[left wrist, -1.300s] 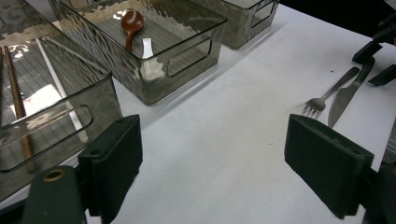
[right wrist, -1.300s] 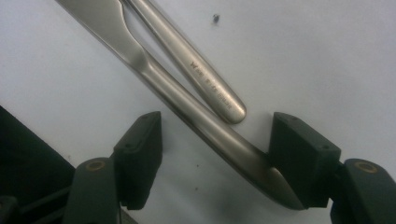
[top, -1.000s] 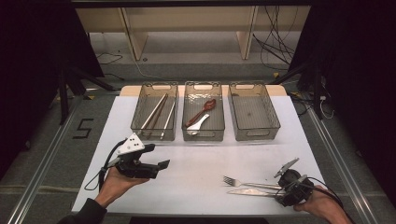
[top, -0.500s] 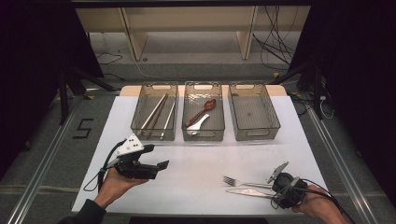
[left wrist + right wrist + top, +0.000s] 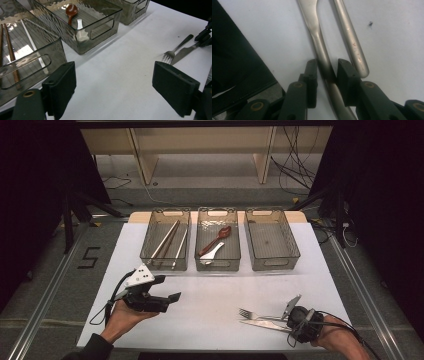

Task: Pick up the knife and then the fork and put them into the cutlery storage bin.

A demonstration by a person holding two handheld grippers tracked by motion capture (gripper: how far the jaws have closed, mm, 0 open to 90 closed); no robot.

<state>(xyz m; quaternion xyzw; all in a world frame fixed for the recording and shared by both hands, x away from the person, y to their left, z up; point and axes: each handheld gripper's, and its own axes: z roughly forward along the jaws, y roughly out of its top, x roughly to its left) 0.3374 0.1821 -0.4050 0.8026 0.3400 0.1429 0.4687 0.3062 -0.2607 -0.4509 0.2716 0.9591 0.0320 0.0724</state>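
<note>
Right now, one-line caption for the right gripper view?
Right gripper, jaws just closing around the knife handle, not yet gripping; fork alongside on the white table.

I am working in a lab-style recording bay. A white table stands between black curtains, with loose cables and a taped number on the grey floor.

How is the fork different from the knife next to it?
The fork ends in thin prongs, while the knife ends in a flat blade. The knife's handle lies between the jaws of the right hand-held gripper, which have just been closing; the fork's handle lies free beside them. Both are silvery metal and lie flat, side by side, on the white table.
</note>
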